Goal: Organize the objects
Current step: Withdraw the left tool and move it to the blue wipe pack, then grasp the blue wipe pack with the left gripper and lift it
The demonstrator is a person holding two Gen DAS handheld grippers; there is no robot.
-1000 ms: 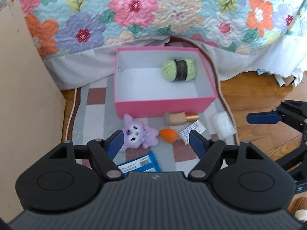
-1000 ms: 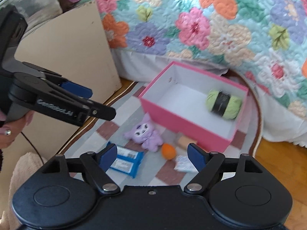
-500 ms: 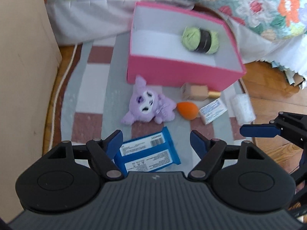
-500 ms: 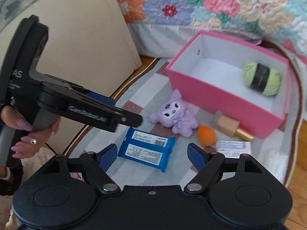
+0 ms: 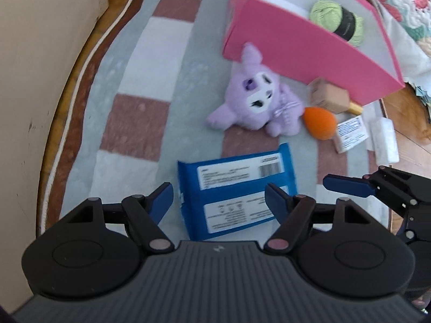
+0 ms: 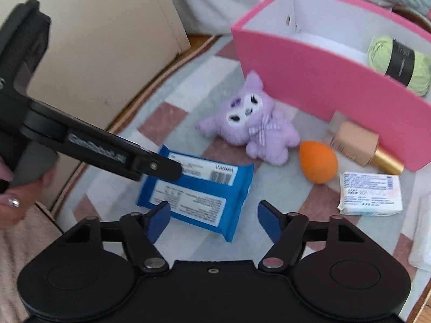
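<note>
A blue wipes pack [image 5: 237, 188] [image 6: 199, 196] lies flat on the rug. My left gripper [image 5: 218, 196] hovers over it, jaws closing, the pack between the fingers and the pads not pressing. My right gripper [image 6: 214, 215] comes in from the other side, jaws also closing, over the pack's near edge. Beyond lie a purple plush [image 5: 256, 102] [image 6: 250, 123], an orange sponge egg [image 5: 320, 122] [image 6: 317, 161], a beige bottle [image 6: 355, 145] and a white packet [image 6: 369, 193]. The pink box [image 5: 296, 43] [image 6: 309, 80] holds green yarn [image 5: 336, 18] [image 6: 398, 62].
A tall beige panel [image 5: 40, 53] [image 6: 94, 40] stands along the rug's left edge. The checked rug [image 5: 148, 67] has bare room left of the plush. A clear wrapped pack [image 5: 383, 140] lies at the rug's right edge. A hand [image 6: 10, 202] holds the left gripper.
Both grippers have come down toward the rug and now sit close over the blue pack. Their jaws have narrowed a little, the right more.
</note>
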